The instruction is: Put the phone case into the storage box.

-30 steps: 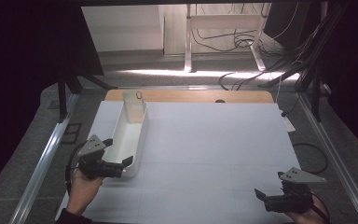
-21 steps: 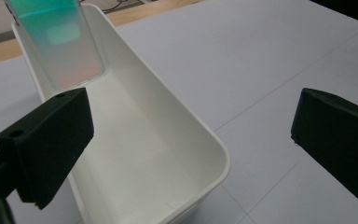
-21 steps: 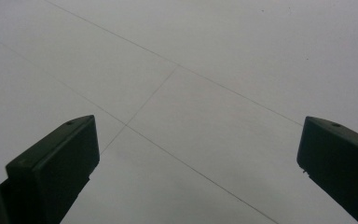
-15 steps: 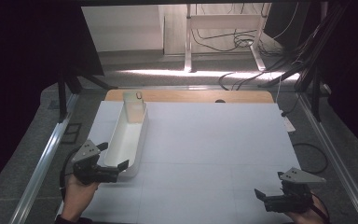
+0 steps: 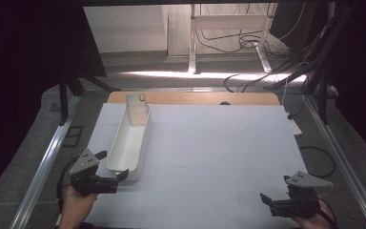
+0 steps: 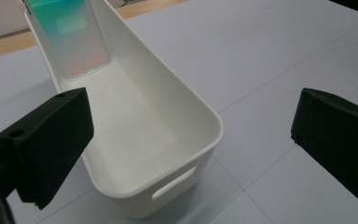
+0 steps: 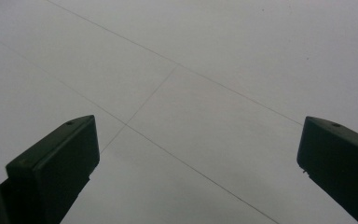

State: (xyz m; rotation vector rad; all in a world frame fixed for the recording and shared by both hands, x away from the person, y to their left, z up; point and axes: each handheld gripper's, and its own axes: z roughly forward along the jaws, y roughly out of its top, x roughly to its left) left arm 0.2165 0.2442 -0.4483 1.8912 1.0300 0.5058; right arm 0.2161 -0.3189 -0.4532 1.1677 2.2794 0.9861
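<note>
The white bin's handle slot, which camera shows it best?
The left gripper view: the handle slot faces the camera up close on the white bin, between the left gripper's open jaws. In the high view the bin's near end is small and the slot can't be made out.

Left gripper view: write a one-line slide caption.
Open left tool faces the near end of a long white bin with a translucent card leaning inside.

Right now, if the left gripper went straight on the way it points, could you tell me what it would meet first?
Most likely the near end of the long white plastic bin, which sits between the open jaws of the left gripper; how far off is unclear.
</note>
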